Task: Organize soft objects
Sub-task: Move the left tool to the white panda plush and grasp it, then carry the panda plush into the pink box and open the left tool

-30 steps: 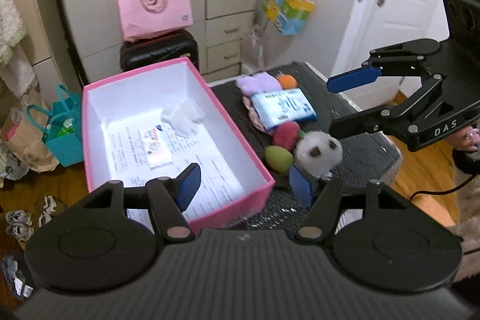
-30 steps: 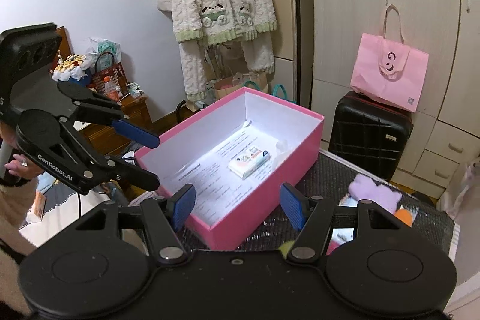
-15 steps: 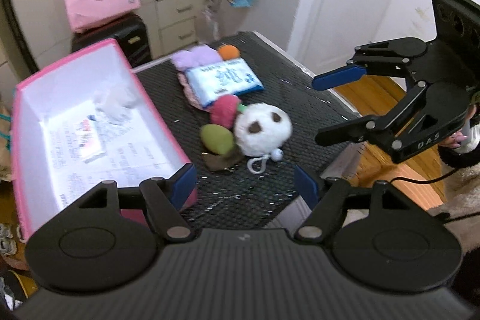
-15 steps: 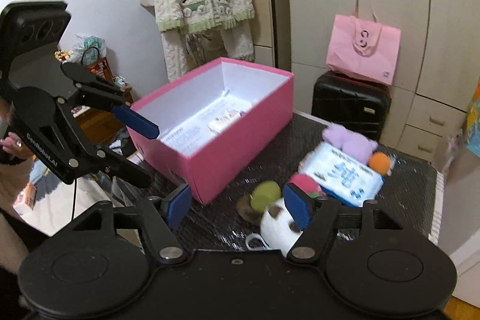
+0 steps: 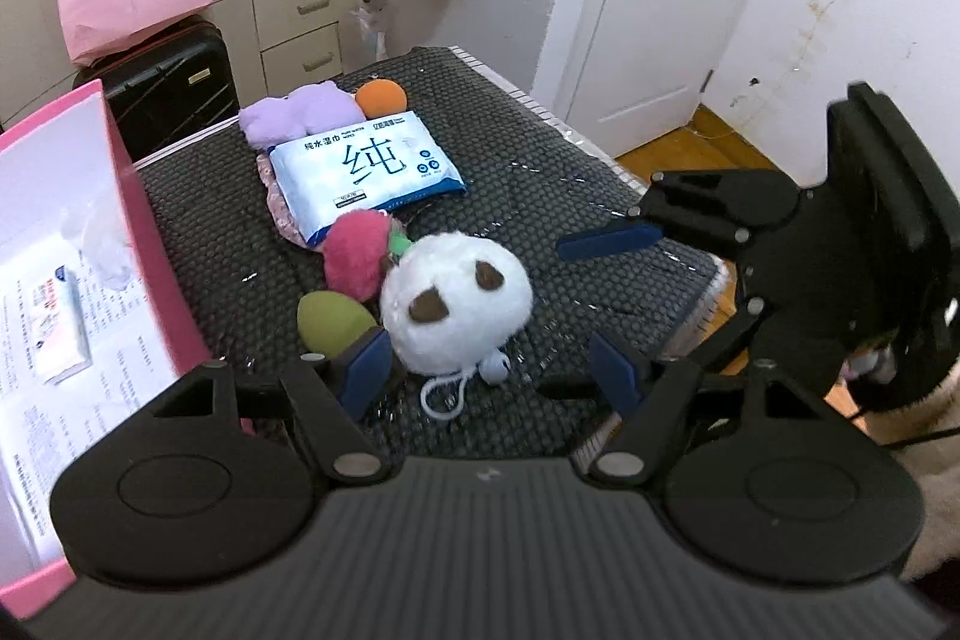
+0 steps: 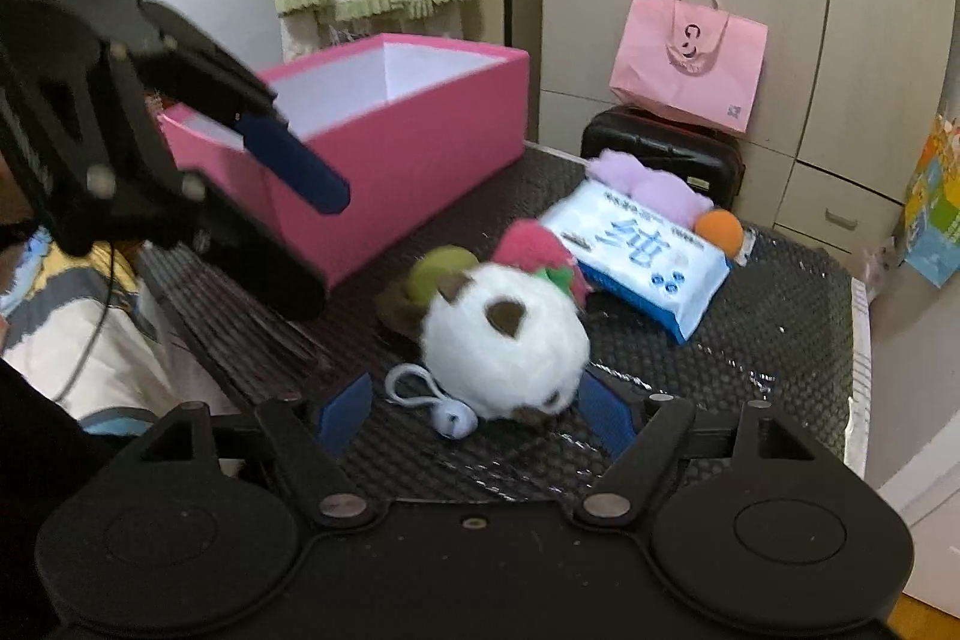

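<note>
My left claw (image 5: 489, 376) hangs over the near edge of the tabletop (image 5: 540, 172), a dark mat with a honeycomb texture; its blue fingers (image 5: 364, 377) stand well apart and hold nothing, the left finger just beside the white plush (image 5: 456, 304) and the green ball (image 5: 333, 322). My right claw (image 6: 474, 415) sits low at the plush (image 6: 507, 340) from the opposite side; its jaws are opening, the plush lies partly between the fingers (image 6: 603, 418), and the pads do not press on it. A white cord loop with a small pale bell (image 6: 453, 421) lies on the mat between those fingers. In the left wrist view the right claw (image 5: 600, 292) shows as a black linkage with one blue finger above the mat at the right. In the right wrist view the left claw (image 6: 288, 232) crosses the upper left in front of the pink box (image 6: 408, 136). The soft things lie in a cluster: the pink plush (image 5: 354, 259) touches the white plush, the wipes pack (image 5: 366, 172) lies behind it, and the purple plush (image 5: 300, 118) and orange ball (image 5: 381, 97) sit at the pack's far edge. The box stands open at the left of the mat; a small packet (image 5: 57, 325) lies on printed paper inside.
</note>
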Demonstrator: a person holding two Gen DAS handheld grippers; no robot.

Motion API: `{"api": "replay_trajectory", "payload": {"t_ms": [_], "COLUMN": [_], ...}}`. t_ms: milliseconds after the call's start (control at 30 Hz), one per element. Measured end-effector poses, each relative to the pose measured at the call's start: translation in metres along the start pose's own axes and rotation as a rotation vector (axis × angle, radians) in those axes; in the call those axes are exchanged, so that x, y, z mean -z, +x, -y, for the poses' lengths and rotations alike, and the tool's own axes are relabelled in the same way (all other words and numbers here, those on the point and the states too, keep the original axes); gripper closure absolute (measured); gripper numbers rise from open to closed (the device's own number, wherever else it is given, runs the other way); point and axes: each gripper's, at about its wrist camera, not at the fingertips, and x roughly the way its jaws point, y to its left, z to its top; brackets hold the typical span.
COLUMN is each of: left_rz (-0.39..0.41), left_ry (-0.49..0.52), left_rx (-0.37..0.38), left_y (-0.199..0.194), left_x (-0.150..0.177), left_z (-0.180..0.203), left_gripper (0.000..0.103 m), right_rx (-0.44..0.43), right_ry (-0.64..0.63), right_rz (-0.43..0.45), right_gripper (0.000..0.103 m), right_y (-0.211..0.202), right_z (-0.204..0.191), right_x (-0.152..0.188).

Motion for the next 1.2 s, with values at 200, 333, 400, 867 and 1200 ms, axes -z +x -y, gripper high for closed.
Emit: {"api": "replay_trajectory", "payload": {"t_ms": [200,333,400,867,1200], "left_rz": [-0.005,-0.010,-0.014,-0.002,0.041], "left_ry": [-0.030,-0.061,-0.079,-0.170,-0.121], "left_rx": [-0.036,-0.039,-0.041,-0.009,0.017], "left_y": [0.040,0.055,0.059,0.073,0.051], "left_x": [-0.005,-0.009,-0.010,0.004,0.016], "left_z": [-0.004,-0.009,-0.011,-0.023,-0.010], "left_gripper": [0.031,0.031,0.031,0.038,0.038], "right_rx": [0.032,-0.022,-0.045,-0.054,0.036], "right_ry": [0.040,0.032,0.036,0.118,0.144], "right_rz": [0.037,0.036,0.013,0.042,-0.001], "right_gripper": [0.021,0.020,0.020,0.031,0.034], "right_y": [0.027,0.037,0.043,0.056,0.036], "right_z": [0.019,0.020,0.020,0.019,-0.005], "right_x": [0.016,0.016,0.014,0.017,0.006]}}
